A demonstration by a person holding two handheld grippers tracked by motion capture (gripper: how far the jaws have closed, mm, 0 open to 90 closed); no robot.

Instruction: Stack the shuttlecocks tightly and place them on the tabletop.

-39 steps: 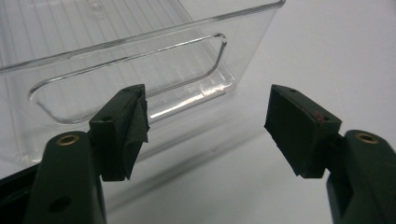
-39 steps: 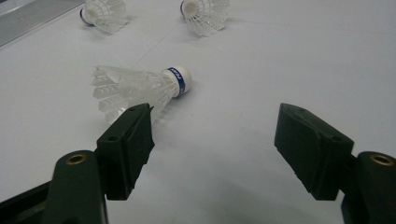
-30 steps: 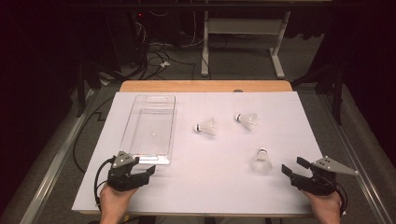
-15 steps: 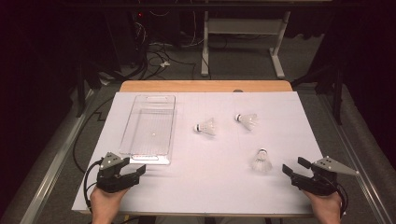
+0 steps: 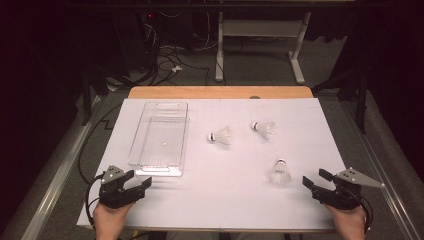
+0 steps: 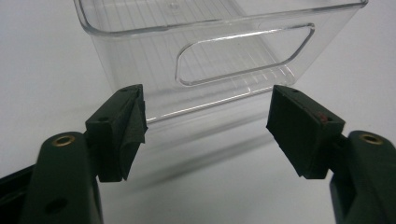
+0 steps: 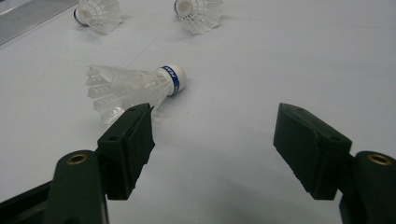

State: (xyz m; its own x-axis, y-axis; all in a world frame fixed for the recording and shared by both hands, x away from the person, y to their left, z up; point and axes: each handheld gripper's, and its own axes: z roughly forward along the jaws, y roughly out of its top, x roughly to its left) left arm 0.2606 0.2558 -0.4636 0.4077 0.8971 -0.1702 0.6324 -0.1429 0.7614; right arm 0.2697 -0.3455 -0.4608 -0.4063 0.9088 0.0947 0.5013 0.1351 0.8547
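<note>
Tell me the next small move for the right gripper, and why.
Probably ease the right gripper forward and toward its left jaw, to centre the nearest shuttlecock. Its jaws stand open and empty, the shuttlecock lies on its side just beyond the left jaw, and the clear bin holds none.

White sheet [image 5: 225, 202] covers the table; bare wood edge [image 5: 200, 92] shows at the far side. Small dark object [image 5: 255, 97] on that edge, can't tell what. Grey floor behind holds tangled cables [image 5: 165, 62] and a white desk frame [image 5: 297, 55]. Background is dark.
</note>
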